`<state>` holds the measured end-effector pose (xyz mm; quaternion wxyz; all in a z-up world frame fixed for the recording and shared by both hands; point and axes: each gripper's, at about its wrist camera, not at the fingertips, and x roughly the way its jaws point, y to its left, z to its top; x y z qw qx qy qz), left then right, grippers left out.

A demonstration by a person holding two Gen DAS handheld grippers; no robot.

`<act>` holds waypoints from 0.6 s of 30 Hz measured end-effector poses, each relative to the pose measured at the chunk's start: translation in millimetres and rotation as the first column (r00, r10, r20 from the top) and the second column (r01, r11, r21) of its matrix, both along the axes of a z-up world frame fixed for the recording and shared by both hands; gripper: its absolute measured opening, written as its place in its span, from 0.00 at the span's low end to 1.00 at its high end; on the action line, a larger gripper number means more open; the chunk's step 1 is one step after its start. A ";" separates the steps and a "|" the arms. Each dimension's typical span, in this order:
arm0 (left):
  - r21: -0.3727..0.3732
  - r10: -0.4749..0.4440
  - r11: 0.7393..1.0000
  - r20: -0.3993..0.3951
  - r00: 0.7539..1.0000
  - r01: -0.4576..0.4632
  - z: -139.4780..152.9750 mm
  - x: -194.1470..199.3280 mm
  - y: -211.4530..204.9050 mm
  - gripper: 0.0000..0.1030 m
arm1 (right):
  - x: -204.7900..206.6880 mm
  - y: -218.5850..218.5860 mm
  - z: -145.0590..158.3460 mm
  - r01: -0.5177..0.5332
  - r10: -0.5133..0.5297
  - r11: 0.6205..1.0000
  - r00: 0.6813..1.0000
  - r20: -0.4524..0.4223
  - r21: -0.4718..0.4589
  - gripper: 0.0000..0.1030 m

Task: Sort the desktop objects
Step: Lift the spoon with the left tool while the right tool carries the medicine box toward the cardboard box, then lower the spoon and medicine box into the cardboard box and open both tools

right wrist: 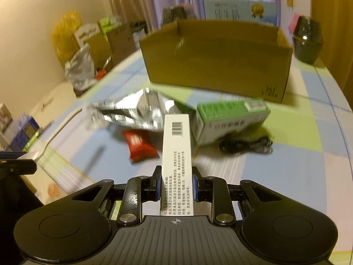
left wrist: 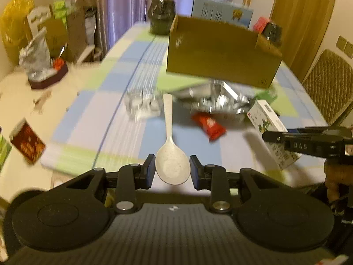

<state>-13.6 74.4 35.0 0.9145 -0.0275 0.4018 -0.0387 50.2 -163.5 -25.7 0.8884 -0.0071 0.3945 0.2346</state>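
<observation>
Grippers each carry one item above the checked tablecloth (left wrist: 141, 70).
Right gripper (right wrist: 176, 182) clamps a long white medicine box (right wrist: 176, 152), its long axis pointing away toward the far cardboard box (right wrist: 217, 60). Left gripper (left wrist: 172, 169) holds a white spoon (left wrist: 171, 145) by its bowl, handle pointing far. Beyond lie a red snack packet (left wrist: 209, 127), a silver foil bag (right wrist: 134, 110) and a green box (right wrist: 231, 119).

A checked tablecloth (right wrist: 313, 132) carries a cardboard box (right wrist: 217, 66), foil bag (right wrist: 136, 110) and red packet (right wrist: 140, 146).
</observation>
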 end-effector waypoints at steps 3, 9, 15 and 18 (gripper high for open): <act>0.007 -0.022 1.000 0.048 0.999 0.022 15.5 12.9 -2.8 0.27 | 4.0 -1.6 20.1 0.021 -0.022 0.999 0.999 0.032 0.037 0.22; -0.006 -0.094 0.995 0.136 0.986 0.095 44.1 65.5 -21.8 0.27 | 39.1 -6.4 68.4 0.057 -0.065 0.995 0.993 0.098 0.077 0.22; 0.002 -0.150 0.988 0.212 0.966 0.153 68.5 142.8 -52.9 0.27 | 97.8 -12.9 117.7 0.092 -0.105 0.993 0.974 0.199 0.072 0.22; 0.005 -0.170 0.985 0.238 0.956 0.174 73.8 186.2 -66.0 0.27 | 131.2 -16.5 130.3 0.123 -0.138 0.989 0.965 0.223 0.081 0.22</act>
